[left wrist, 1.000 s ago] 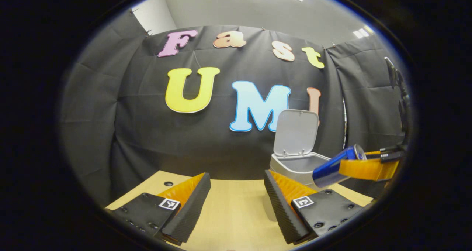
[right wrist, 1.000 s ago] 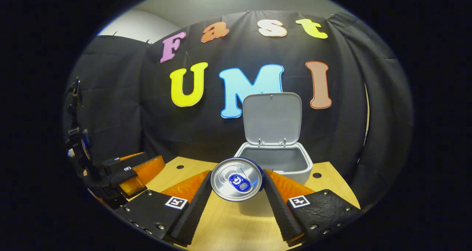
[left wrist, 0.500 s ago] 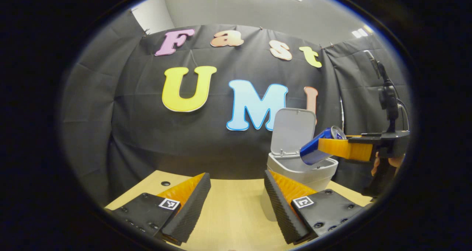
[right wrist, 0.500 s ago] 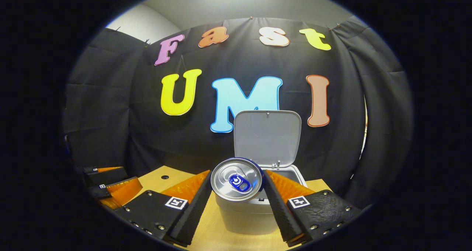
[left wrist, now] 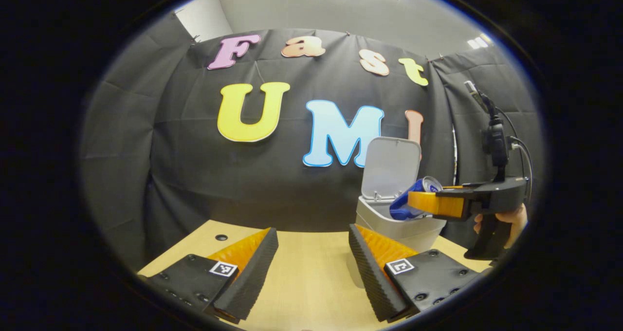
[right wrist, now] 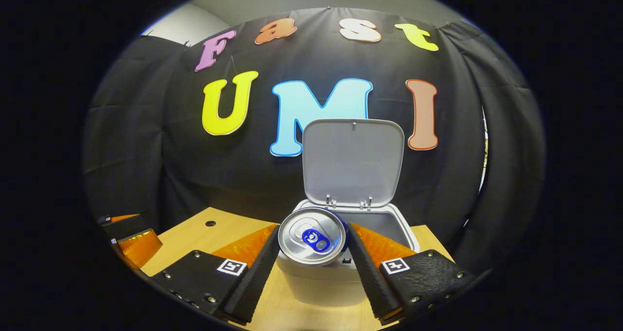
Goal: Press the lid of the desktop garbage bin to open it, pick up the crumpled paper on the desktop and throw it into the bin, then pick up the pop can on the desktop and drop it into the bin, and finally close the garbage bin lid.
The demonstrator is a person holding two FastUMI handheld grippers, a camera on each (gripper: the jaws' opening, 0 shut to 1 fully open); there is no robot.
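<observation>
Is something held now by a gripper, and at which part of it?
The right gripper holds the pop can by its side walls near the top. The left gripper is open, holding nothing.

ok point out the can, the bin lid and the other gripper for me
can [right wrist: 312, 236], right gripper view, on its silver top end
bin lid [right wrist: 353, 161], right gripper view, on its inner face, standing open
right gripper [left wrist: 428, 202], left gripper view, between its fingertips, on the can it clamps
</observation>
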